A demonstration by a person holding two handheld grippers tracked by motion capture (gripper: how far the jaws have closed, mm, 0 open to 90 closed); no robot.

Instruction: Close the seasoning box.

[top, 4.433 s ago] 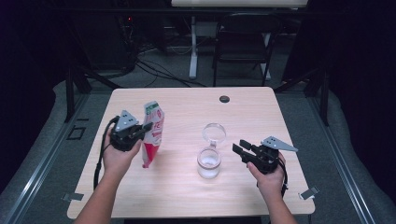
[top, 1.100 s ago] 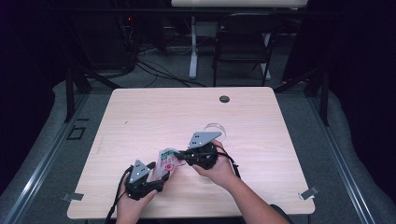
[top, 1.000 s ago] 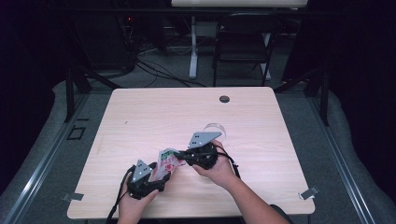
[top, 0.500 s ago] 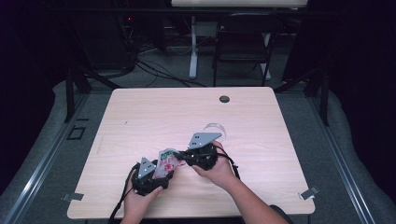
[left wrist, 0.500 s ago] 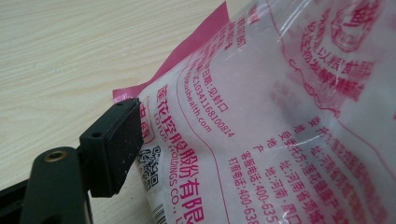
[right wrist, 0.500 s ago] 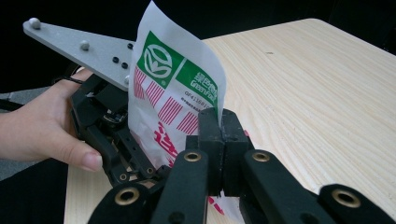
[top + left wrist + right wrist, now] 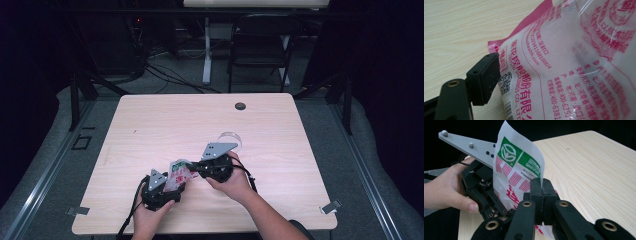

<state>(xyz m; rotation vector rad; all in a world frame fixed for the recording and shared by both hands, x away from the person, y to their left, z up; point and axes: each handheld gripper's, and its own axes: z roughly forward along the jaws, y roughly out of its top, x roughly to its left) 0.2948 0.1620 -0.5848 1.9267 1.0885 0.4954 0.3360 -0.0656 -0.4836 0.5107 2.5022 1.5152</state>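
Note:
A pink, white and green printed plastic bag (image 7: 178, 173) hangs just above the table's near edge between both grippers. My left gripper (image 7: 171, 185) holds its lower end; in the left gripper view one of the black fingers (image 7: 483, 79) presses the bag (image 7: 574, 62) and the other is hidden behind it. My right gripper (image 7: 194, 168) comes in from the right. Its jaws (image 7: 541, 192) are shut on the edge of the bag (image 7: 516, 165), with the left gripper (image 7: 485, 191) just behind.
A clear glass (image 7: 231, 137) stands just behind the right gripper. A small dark round grommet (image 7: 240, 106) sits near the table's far edge. The light wood table (image 7: 150, 125) has bare room at the left and back.
Earlier the left gripper held the bag upright at mid-left and the right gripper was apart. Both are now together at the near edge, and the left has edged up and right.

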